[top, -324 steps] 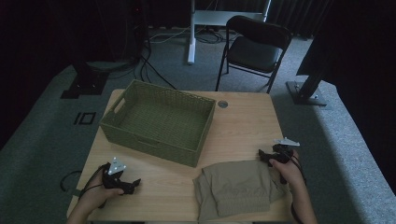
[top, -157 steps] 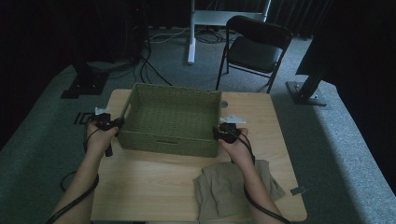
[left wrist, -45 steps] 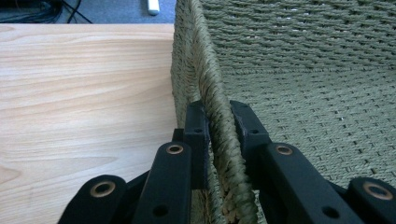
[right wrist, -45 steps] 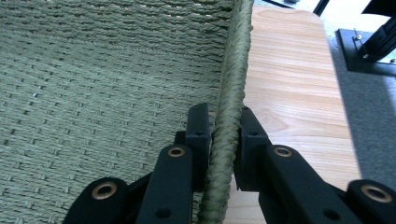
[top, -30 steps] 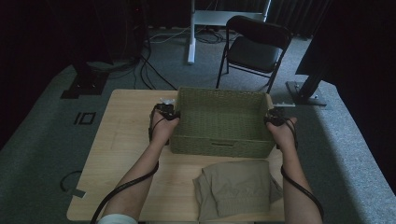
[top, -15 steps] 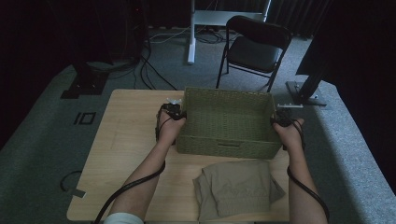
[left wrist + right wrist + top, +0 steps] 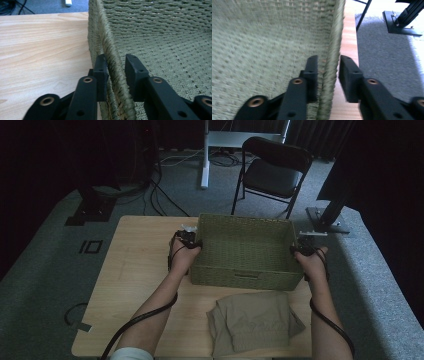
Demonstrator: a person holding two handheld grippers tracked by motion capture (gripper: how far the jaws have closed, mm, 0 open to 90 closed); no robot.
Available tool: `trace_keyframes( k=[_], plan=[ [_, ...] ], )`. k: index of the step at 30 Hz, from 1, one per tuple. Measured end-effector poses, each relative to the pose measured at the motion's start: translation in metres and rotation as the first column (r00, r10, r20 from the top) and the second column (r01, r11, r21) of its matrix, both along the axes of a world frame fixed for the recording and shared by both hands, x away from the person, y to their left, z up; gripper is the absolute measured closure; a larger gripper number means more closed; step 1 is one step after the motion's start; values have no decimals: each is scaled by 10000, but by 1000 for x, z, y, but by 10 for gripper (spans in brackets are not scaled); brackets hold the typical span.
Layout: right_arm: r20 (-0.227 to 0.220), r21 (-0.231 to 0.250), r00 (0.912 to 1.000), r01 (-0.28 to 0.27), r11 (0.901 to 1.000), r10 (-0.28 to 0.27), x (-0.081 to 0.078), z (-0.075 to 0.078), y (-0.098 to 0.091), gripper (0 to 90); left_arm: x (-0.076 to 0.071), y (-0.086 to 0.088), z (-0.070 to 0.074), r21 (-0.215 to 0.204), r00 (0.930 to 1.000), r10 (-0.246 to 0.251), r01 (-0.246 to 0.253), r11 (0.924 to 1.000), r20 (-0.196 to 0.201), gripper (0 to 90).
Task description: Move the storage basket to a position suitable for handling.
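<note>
A green woven basket (image 7: 240,272) stands on the wooden table (image 7: 135,270), right of centre. My left gripper (image 7: 192,240) sits at its left wall, my right gripper (image 7: 300,249) at its right wall. In the left gripper view the jaws (image 7: 116,60) straddle the basket rim (image 7: 107,42), with a gap showing on the inner side. In the right gripper view the jaws (image 7: 328,61) straddle the rim (image 7: 337,30) too, with a gap on the outer side. Both pairs of jaws have just been opening and no longer pinch the rim.
A folded khaki cloth (image 7: 255,322) lies on the table in front of the basket, near the front edge. The basket's right wall is close to the table's right edge. A black folding chair (image 7: 272,170) stands on the carpet behind the table.
The basket, once at the table's back left, now stands right of centre. Over the last second it edged slightly right and nearer with both hands on it.
</note>
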State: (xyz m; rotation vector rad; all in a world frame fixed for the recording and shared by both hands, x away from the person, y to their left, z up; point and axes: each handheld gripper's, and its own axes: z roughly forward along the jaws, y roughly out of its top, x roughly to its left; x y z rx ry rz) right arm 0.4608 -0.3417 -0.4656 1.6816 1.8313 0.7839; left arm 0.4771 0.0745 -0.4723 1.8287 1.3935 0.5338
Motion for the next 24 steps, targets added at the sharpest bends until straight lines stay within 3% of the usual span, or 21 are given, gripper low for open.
trace_keyframes(
  k=[1,2,3,4,6,7,9,12,13,15,17,20,21,24],
  plan=[
    [0,0,10000,0,10000,0,0,0,0,643,0,0,0,0,10000,0,0,10000,0,709],
    [263,366,9995,-171,9992,161,-1,3,-1,514,0,0,0,-18,10000,3,-3,10000,-12,705],
    [263,366,9995,-171,9992,161,-1,3,-1,514,0,0,1,32,9999,-101,101,9999,-2,705],
    [495,477,9975,-523,9975,499,-2,5,-1,382,1,1,2,-142,9997,-257,258,9996,34,633],
    [639,509,9958,-689,9963,656,-2,6,0,382,1,1,2,-142,9997,-257,258,9996,34,582],
    [782,450,9923,-999,9940,962,-3,9,2,326,2,2,8,-332,9985,-342,356,9988,421,467],
    [792,393,9910,-1113,9930,1079,-4,12,4,307,2,2,16,-498,9955,-593,631,9968,746,388],
    [924,483,9905,-1061,9932,1013,-5,16,4,281,1,3,25,-447,9927,-846,887,9951,859,293],
    [973,757,9903,-1067,9914,991,-8,21,2,246,-2,5,36,-373,9860,-1174,1226,9918,1182,277],
    [964,846,9891,-1191,9893,1108,-9,22,2,197,-3,7,43,-368,9823,-1308,1369,9899,1344,272],
    [935,600,9888,-1220,9907,1161,-13,26,2,199,-7,13,51,-522,9758,-1588,1682,9844,1502,208],
    [1006,579,9874,-1281,9901,1219,-15,29,3,200,-11,17,56,-701,9732,-1707,1831,9806,1538,208],
    [1097,618,9851,-1394,9883,1321,-19,32,4,202,-17,21,60,-892,9693,-1828,1992,9759,1644,208],
    [1183,634,9846,-1371,9885,1290,-20,33,5,203,-19,22,61,-907,9681,-1876,2044,9747,1660,207]
  ],
)
